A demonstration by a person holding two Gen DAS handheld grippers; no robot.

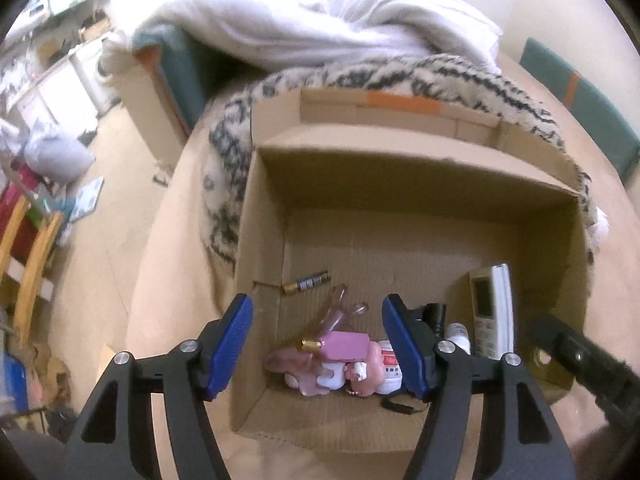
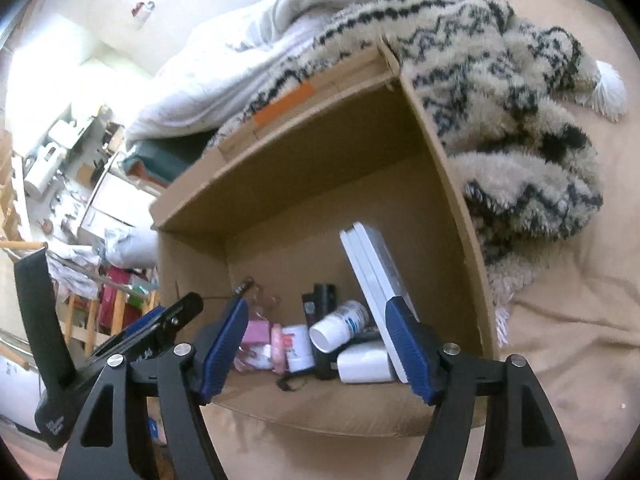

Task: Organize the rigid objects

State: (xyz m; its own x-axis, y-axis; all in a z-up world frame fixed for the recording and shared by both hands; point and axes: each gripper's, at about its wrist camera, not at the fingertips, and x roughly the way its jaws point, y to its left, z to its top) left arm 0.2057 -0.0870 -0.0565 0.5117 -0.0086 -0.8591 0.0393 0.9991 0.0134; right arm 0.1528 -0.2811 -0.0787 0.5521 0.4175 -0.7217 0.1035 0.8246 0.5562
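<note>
A: Where are the things being sorted?

B: In the open cardboard box [image 1: 420, 184] that sits on the beige bed cover [image 2: 560, 340]. Most of them crowd the near wall. A pink bottle with a gold cap [image 1: 340, 345] lies on top of a pale pink plastic toy [image 1: 304, 368], and a small white jar with red print [image 1: 391, 364] is just beside them.

A: And the remote?

B: The white remote control [image 1: 490, 312] leans against the right wall of the box, its display facing up. In the right wrist view a white pill bottle [image 2: 340, 326] lies on its side near it, next to a black device [image 2: 320, 300].

A: Anything away from that pile?

B: A battery [image 1: 306, 282] lies alone toward the left wall, on the bare floor of the box.

A: What about the grippers?

B: The left gripper [image 1: 320, 350] hangs over the near part of the box with its blue pads well apart, nothing pressed between them. The right gripper [image 2: 316, 344] is likewise spread wide above the near wall, gripping nothing.

A: What is behind the box?

B: A shaggy cream-and-black patterned blanket [image 2: 500, 92] rests against its far and right sides, with a white duvet [image 1: 320, 20] beyond.
</note>
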